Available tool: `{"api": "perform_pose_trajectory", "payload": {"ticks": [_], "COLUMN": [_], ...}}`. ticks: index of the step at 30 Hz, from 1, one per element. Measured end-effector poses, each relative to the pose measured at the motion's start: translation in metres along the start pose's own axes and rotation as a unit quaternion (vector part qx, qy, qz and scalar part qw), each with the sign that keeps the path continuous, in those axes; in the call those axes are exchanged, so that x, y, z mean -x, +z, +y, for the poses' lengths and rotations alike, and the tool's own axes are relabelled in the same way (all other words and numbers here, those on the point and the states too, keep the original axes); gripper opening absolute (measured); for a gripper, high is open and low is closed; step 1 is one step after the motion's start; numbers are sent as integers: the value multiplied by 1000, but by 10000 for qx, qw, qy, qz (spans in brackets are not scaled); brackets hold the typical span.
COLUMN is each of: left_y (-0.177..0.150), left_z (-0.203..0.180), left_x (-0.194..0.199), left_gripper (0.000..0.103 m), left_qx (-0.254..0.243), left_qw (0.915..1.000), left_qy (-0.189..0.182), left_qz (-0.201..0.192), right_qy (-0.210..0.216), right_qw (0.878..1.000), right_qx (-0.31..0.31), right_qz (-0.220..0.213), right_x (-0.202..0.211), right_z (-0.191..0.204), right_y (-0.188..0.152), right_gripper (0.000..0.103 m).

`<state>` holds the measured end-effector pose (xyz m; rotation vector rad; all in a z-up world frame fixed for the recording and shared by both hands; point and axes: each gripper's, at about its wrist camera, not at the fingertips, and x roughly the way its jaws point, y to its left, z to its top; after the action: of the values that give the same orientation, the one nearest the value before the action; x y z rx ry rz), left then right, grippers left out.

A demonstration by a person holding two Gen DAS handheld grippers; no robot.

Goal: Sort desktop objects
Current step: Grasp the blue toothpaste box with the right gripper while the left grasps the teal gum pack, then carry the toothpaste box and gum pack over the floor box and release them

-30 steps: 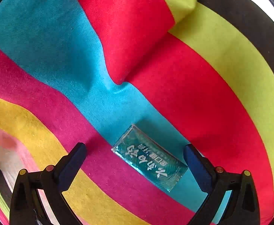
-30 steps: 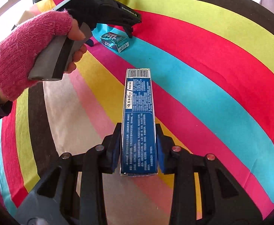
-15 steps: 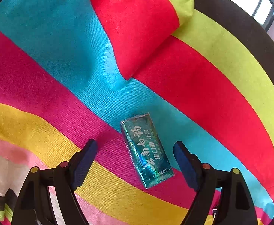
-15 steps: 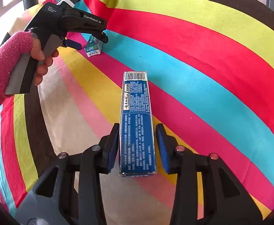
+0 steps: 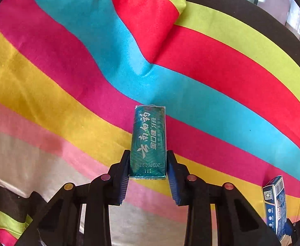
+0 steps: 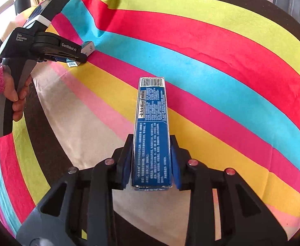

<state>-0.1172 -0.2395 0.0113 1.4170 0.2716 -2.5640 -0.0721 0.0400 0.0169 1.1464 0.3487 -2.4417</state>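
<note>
A small green toothpaste box (image 5: pixel 147 141) lies lengthwise between the fingers of my left gripper (image 5: pixel 147 170). Its jaws are closing and both pads press on the box's sides. In the right wrist view that left gripper (image 6: pixel 76 58) hovers low over the cloth at the far left, with the green box's pale end (image 6: pixel 88 48) poking out. My right gripper (image 6: pixel 153 164) holds a long blue toothpaste box (image 6: pixel 153 135) pointing away, jaws closing tight on its sides. The blue box (image 5: pixel 275 203) also shows at the lower right of the left wrist view.
A bright striped cloth (image 5: pixel 47 82) covers the table. It has a raised fold (image 5: pixel 145 10) at the far side. A person's hand (image 6: pixel 16 100) in a pink fingerless glove holds the left gripper's handle. Windows lie beyond the table's far edge.
The left gripper has swung round to line up with the green box and closed from wide open onto it. The right gripper loosened slightly on the blue box, then tightened again.
</note>
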Motion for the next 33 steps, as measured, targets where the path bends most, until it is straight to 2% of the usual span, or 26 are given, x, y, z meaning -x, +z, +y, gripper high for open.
{"api": "perform_pose_trajectory", "payload": {"ticks": [8,9,10,12,15,17,21,27,30,33], "left_y": [-81,-91,-90,-100,-117,-123,-146,-161,-175,-179], "left_z": [39,14,27,12,19,18,40,60,76,81], "left_x": [75,81,90,87,98,92,113,107,116,106], "left_gripper": [34,34,34,34,34,34,34,34,34,34], "left_qx": [-536,-603,-685,-840,-955,-949,-921,-816,-859,-824], "left_qw": [9971,9964,9956,9940,9925,9922,9920,9925,9937,9948], "left_qy": [-418,-418,-426,-477,-575,-663,-716,-803,-594,-454], "left_qz": [-348,-415,-468,-506,-493,-455,-474,-437,-395,-380], "right_qy": [167,206,251,318,414,387,491,658,774,836], "right_qw": [9996,9994,9992,9987,9977,9974,9955,9927,9914,9912], "right_qx": [-220,-268,-307,-388,-545,-598,-801,-1001,-1043,-1015], "right_qz": [57,53,47,40,25,-45,-156,-168,-142,-117], "right_x": [28,32,33,42,53,56,70,78,81,85], "right_z": [47,52,56,64,75,84,93,106,115,126], "right_y": [-36,-40,-42,-51,-62,-66,-78,-89,-94,-99], "right_gripper": [35,35,35,35,36,36,36,36,36,36]}}
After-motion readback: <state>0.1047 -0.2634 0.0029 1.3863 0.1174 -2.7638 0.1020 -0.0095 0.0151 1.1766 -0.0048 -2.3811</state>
